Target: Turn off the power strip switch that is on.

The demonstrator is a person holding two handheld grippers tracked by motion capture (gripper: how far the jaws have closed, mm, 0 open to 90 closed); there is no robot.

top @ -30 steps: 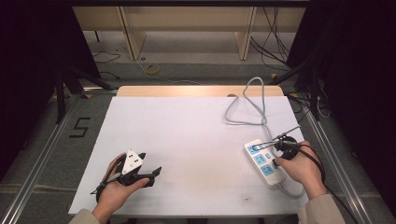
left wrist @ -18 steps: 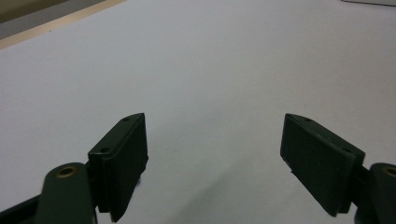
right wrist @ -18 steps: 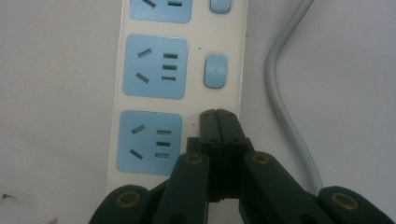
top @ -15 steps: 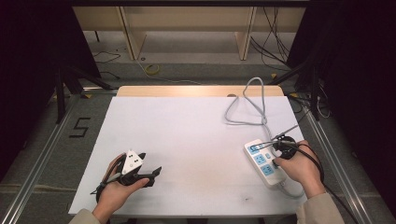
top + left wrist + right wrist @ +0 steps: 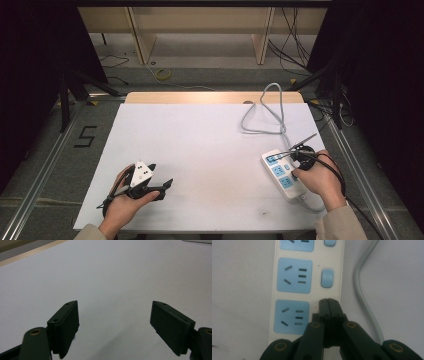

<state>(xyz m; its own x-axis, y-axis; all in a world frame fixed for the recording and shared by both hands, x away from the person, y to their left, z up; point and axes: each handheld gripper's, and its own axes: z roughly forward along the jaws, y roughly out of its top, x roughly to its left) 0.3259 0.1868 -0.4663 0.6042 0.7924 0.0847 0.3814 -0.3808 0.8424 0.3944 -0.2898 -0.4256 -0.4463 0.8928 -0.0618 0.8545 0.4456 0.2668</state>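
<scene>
A white power strip with blue sockets lies on the right side of the white table, and its grey cable loops toward the far edge. In the right gripper view the strip runs up the frame with blue rocker switches beside the sockets. My right gripper is shut with nothing between its jaws. Its tips sit on the strip where the nearest socket's switch would be, hiding that spot. My left gripper rests on the table at the near left; its jaws stand wide open over bare surface.
The grey cable passes just right of my right gripper's tips. Beyond the table's far edge are wooden shelf legs and loose floor cables. Metal rails run along both sides of the table.
</scene>
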